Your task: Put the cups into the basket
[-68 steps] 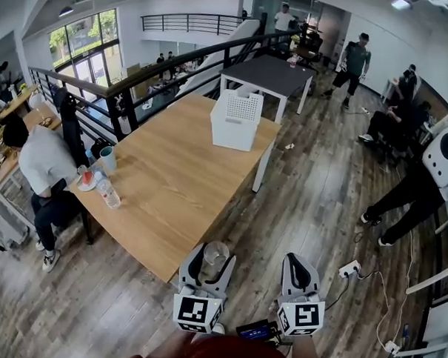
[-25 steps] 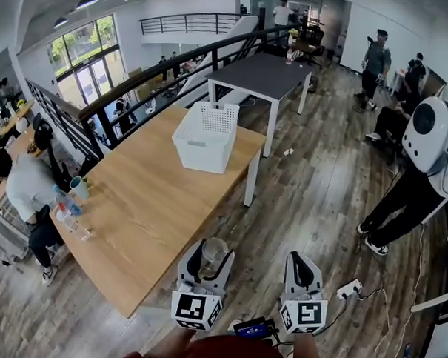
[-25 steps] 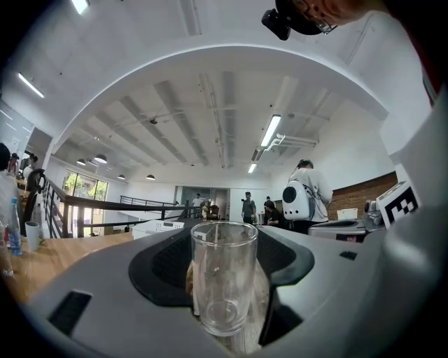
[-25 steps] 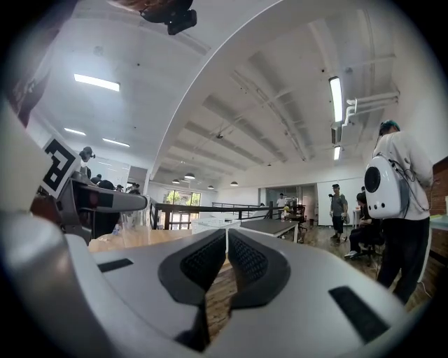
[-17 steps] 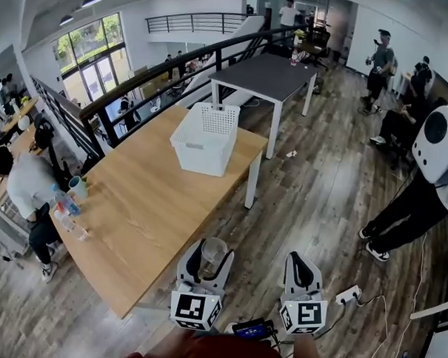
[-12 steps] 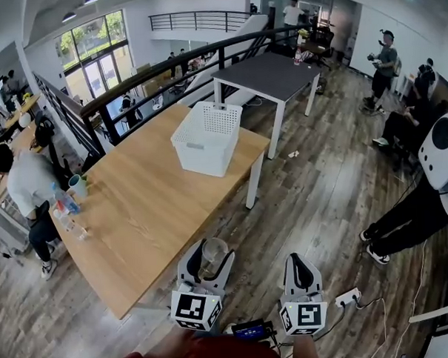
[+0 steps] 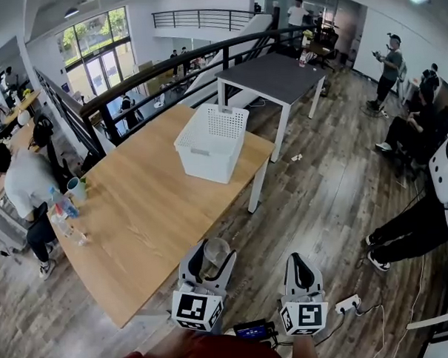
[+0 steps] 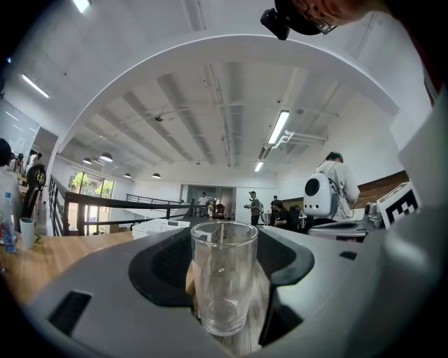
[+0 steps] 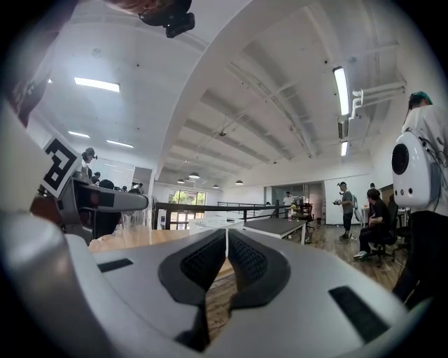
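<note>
Progress is slight: the left gripper [image 7: 210, 251] clasps a clear glass cup [image 8: 224, 276] upright between its jaws, well short of the white basket [image 7: 211, 142] on the wooden table [image 7: 140, 211], while the right gripper [image 7: 299, 260], jaws pressed together, carries nothing.

Your left gripper [image 7: 212, 253] and right gripper [image 7: 299, 260] have pale grey shells with black inner pads [image 9: 203, 262]. Each carries a white cube [image 7: 195, 310] with black square markers. Your top [image 7: 209, 355] is dark red.

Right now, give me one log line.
left hand-held gripper: holding glass | right hand-held gripper: shut, empty | basket: on table
</note>
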Available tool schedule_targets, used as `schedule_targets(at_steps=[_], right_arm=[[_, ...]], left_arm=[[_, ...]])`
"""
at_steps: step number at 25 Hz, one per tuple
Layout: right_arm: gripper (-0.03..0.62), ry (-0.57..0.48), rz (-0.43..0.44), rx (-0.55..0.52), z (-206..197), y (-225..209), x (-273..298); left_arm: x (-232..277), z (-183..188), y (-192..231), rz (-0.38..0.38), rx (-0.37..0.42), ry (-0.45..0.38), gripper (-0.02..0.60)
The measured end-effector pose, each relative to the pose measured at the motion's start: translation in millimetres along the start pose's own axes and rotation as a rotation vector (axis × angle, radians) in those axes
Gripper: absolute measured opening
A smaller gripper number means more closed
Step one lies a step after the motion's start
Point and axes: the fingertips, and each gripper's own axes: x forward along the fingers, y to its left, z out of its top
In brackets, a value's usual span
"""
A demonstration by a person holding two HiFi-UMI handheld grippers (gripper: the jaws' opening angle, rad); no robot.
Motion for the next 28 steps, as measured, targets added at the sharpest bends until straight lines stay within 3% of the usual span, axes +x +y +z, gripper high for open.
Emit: schedule_targets(at_steps=[15, 28], right_arm=[[0.014, -0.008, 0.023, -0.040, 15.6, 29.1, 81.8], [0.015, -0.042, 0.023, -0.052, 40.8, 60.8, 145.7]], left_arm=[[36.6, -0.8, 71.9, 0.011, -0.013, 0.002, 0.284], [62.8, 25.1, 135.8, -0.001, 0.000, -0.027, 0.284]])
